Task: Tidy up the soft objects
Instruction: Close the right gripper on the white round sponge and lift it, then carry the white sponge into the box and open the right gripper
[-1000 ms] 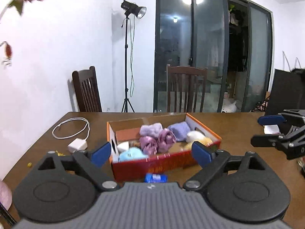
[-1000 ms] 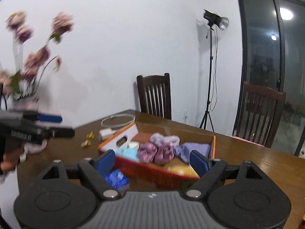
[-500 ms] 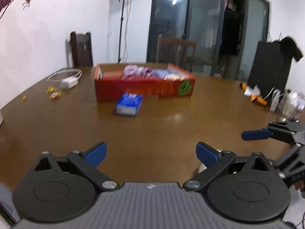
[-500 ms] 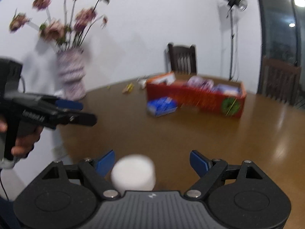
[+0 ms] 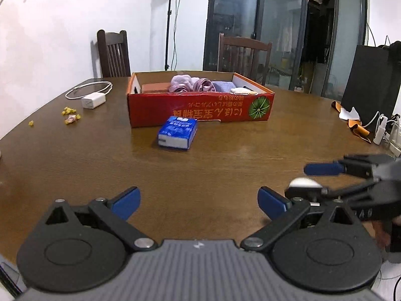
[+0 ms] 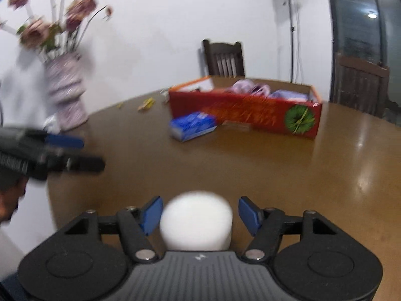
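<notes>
The right gripper (image 6: 197, 212) sits low over the near edge of the brown table (image 6: 275, 170) with a white round soft thing (image 6: 196, 222) between its blue pads; its jaws are closing, and a thin gap shows on each side, so the pads do not press on it. The left gripper (image 5: 198, 198) hangs spread wide over bare wood with nothing between its pads. From the left wrist view the right gripper (image 5: 318, 178) shows at the right edge, with the white thing (image 5: 304, 183) between its fingers. Farther across the table stands a red cardboard box (image 5: 200, 107) holding rolled pink, purple and pale soft things (image 5: 193, 85). A blue tissue pack (image 5: 178, 132) lies flat just in front of the box, between the grippers and the box's front wall. To the left of the box lie a white charger (image 5: 93, 100) with a coiled cable (image 5: 87, 89) and a few yellow scraps (image 5: 71, 115). A patterned vase (image 6: 66, 92) of pink flowers stands at the table's left edge, near the left gripper (image 6: 72, 154) as seen from the right wrist. Two dark wooden chairs (image 5: 114, 52) stand behind the table, and a lamp stand (image 5: 170, 22) rises by the wall. At the far right of the table are an orange cloth (image 5: 351, 123) and white plugs and cords (image 5: 383, 130).
</notes>
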`<move>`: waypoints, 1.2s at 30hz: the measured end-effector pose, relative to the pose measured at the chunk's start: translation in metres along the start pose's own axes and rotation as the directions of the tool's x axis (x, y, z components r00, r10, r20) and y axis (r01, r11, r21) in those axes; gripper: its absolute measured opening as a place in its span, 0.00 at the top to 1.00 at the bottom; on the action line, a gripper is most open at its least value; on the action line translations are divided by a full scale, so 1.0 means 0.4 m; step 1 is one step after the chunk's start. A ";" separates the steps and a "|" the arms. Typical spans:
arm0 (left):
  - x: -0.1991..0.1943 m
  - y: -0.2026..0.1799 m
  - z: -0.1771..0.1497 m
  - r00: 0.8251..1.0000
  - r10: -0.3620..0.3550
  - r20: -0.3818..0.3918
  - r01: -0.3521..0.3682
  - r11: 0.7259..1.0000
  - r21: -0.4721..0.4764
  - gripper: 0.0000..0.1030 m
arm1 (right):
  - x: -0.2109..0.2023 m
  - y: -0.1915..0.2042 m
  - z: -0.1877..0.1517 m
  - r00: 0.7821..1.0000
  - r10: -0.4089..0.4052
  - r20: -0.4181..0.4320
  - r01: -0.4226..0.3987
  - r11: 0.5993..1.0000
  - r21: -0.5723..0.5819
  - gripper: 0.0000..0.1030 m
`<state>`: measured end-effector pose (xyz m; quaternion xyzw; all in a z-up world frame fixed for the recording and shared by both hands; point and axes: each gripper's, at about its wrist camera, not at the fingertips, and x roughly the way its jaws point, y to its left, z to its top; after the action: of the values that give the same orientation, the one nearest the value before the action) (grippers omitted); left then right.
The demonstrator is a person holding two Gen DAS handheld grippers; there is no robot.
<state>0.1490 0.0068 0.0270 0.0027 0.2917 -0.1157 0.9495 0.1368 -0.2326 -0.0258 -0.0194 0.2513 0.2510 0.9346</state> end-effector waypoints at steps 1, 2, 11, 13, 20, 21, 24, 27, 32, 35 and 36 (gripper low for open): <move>0.011 -0.003 0.008 1.000 -0.008 -0.002 0.008 1.000 -0.004 0.01 | 0.002 -0.010 0.012 1.000 0.002 0.010 -0.002 1.000 0.007 0.35; 0.022 -0.007 0.014 1.000 -0.024 -0.005 0.024 1.000 -0.010 0.02 | -0.002 -0.022 0.023 1.000 0.008 0.027 -0.009 1.000 0.020 0.35; 0.112 -0.074 0.013 0.916 -0.373 -0.151 0.363 0.928 -0.088 0.48 | -0.058 -0.153 0.015 0.994 0.111 0.003 -0.107 0.946 0.305 0.63; 0.128 -0.084 0.009 0.903 -0.396 -0.167 0.384 0.918 -0.103 0.56 | -0.057 -0.156 0.001 0.991 0.137 0.001 -0.129 0.934 0.334 0.63; 0.150 -0.071 0.004 0.870 -0.465 -0.163 0.447 0.885 -0.132 0.76 | -0.009 -0.177 -0.032 0.978 0.206 -0.039 -0.170 0.886 0.431 0.79; 0.155 -0.075 0.008 0.872 -0.462 -0.160 0.445 0.886 -0.134 0.76 | -0.006 -0.179 -0.031 0.977 0.210 -0.034 -0.175 0.883 0.436 0.81; 0.169 -0.064 0.036 0.875 -0.464 -0.136 0.444 0.882 -0.156 0.76 | 0.005 -0.177 -0.013 0.976 0.216 -0.027 -0.184 0.887 0.424 0.83; 0.192 -0.042 0.116 0.878 -0.472 -0.079 0.459 0.878 -0.139 0.76 | 0.019 -0.189 0.045 0.980 0.198 0.004 -0.183 0.896 0.405 0.83; 0.314 -0.008 0.346 0.880 -0.474 0.005 0.472 0.876 -0.098 0.76 | 0.082 -0.264 0.254 0.986 0.131 0.104 -0.158 0.938 0.310 0.83; 0.436 0.012 0.466 0.896 -0.444 0.003 0.441 0.890 -0.112 0.76 | 0.167 -0.325 0.382 0.990 0.078 0.116 -0.106 0.960 0.259 0.83; 0.478 0.018 0.493 0.901 -0.433 -0.005 0.430 0.896 -0.113 0.76 | 0.213 -0.352 0.422 0.992 0.070 0.106 -0.095 0.962 0.256 0.83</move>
<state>0.4133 -0.0422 0.0842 -0.1123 0.3052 -0.3070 0.8944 0.3457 -0.2892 0.0681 0.1260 0.2372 0.2553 0.9288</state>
